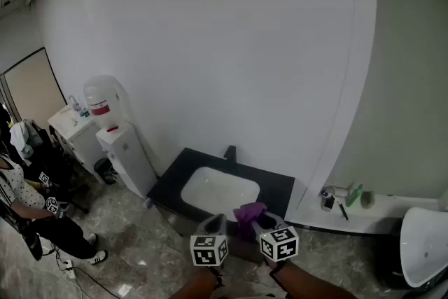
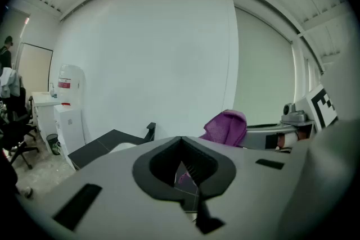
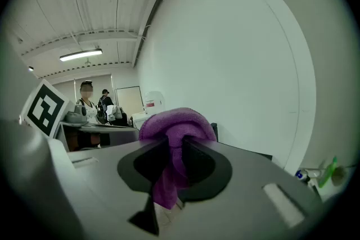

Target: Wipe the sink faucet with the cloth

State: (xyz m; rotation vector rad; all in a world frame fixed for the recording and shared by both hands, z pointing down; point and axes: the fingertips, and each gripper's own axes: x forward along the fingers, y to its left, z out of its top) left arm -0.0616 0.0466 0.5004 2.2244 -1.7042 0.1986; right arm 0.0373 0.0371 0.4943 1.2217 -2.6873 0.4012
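Observation:
A black faucet (image 1: 230,153) stands at the back of a white basin (image 1: 219,192) set in a black counter (image 1: 280,189) against the white wall. My right gripper (image 1: 263,220) is shut on a purple cloth (image 1: 249,213), held in front of the counter's near edge. In the right gripper view the cloth (image 3: 177,131) bulges above the closed jaws of this gripper (image 3: 174,148) and hides most of the faucet. My left gripper (image 1: 213,222) hovers beside it, shut and holding nothing (image 2: 181,142). From the left gripper view the cloth (image 2: 228,127) and the faucet (image 2: 150,131) both show.
A water dispenser (image 1: 112,119) and a small bin (image 1: 105,169) stand left of the sink. A person (image 1: 28,210) is at the far left. A white ledge (image 1: 346,219) with small bottles runs to the right, with a white fixture (image 1: 423,245) beyond.

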